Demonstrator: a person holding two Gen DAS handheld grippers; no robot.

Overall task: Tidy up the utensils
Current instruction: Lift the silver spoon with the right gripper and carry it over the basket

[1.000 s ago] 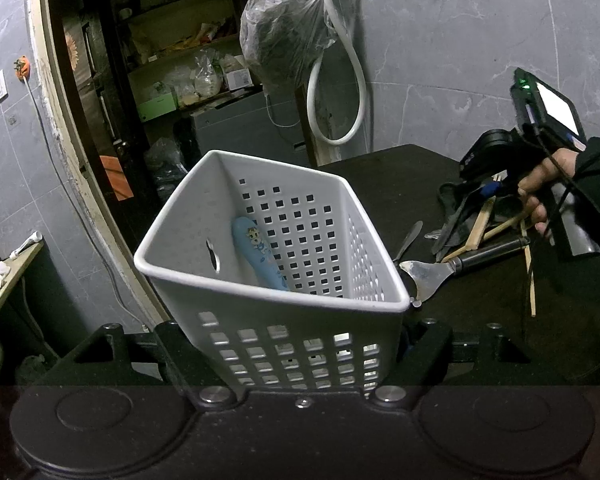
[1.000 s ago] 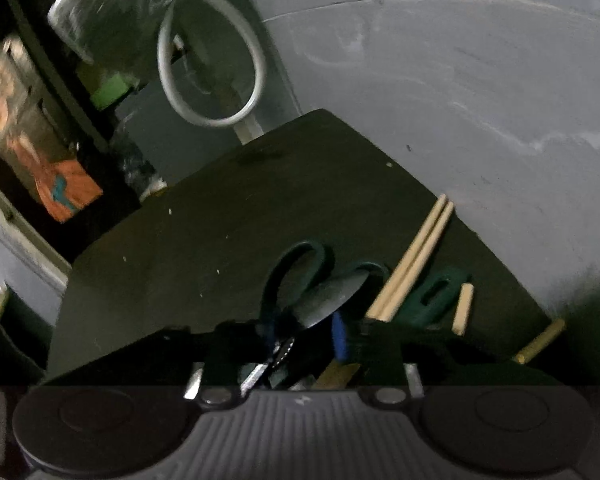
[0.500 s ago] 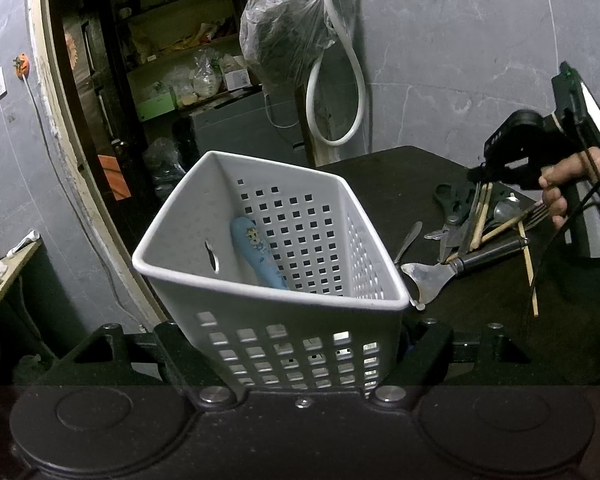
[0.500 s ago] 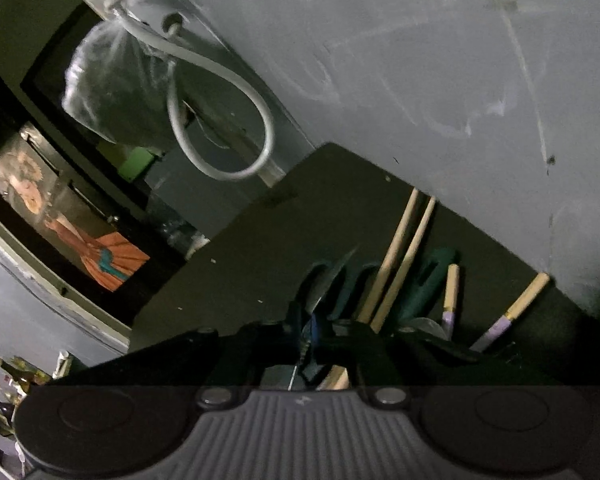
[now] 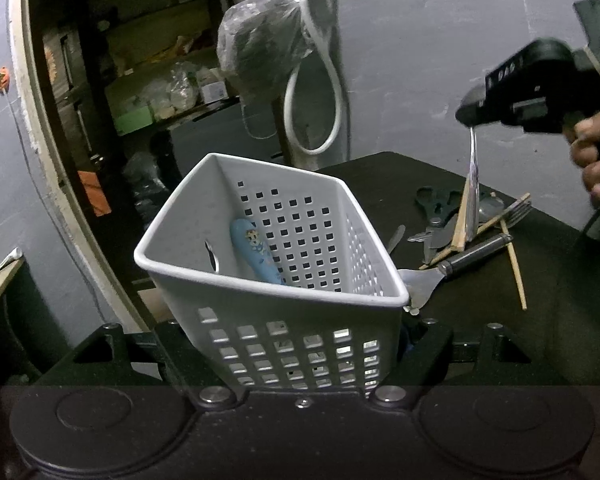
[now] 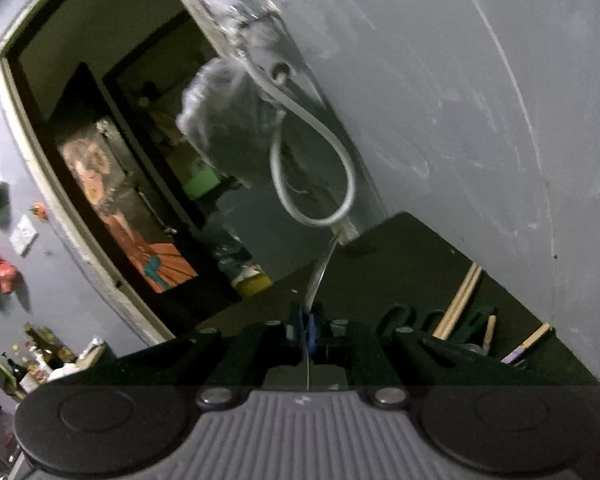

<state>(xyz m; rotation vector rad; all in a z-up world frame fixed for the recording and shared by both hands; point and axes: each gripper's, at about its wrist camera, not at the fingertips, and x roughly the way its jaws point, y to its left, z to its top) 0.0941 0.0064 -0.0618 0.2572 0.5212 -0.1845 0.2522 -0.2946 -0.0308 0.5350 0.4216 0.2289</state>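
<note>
My left gripper [image 5: 300, 334] is shut on the lower part of a white perforated basket [image 5: 204, 224], which tilts toward me. A blue patterned handle [image 5: 256, 250] leans inside it. To the right and higher, my right gripper [image 5: 473, 114] is shut on a slim metal utensil [image 5: 474, 168] that hangs down over the pile on the dark table [image 5: 380, 176]. In the right wrist view the same utensil [image 6: 320, 272] sticks out past the right gripper [image 6: 310, 316]. The pile holds scissors [image 5: 436, 200], a fork [image 5: 516, 206], chopsticks [image 5: 516, 276] and a black-handled spatula [image 5: 460, 258].
A grey wall [image 5: 440, 40] runs behind the table. A white hose loop [image 5: 312, 120] and a plastic bag [image 5: 260, 44] hang from a tap at the back. A doorway [image 5: 120, 80] with shelves opens on the left. A person's hand [image 5: 592, 148] grips the right gripper.
The right gripper closed on the metal utensil in the pile and lifted it up off the table. The left gripper and the basket stayed put.
</note>
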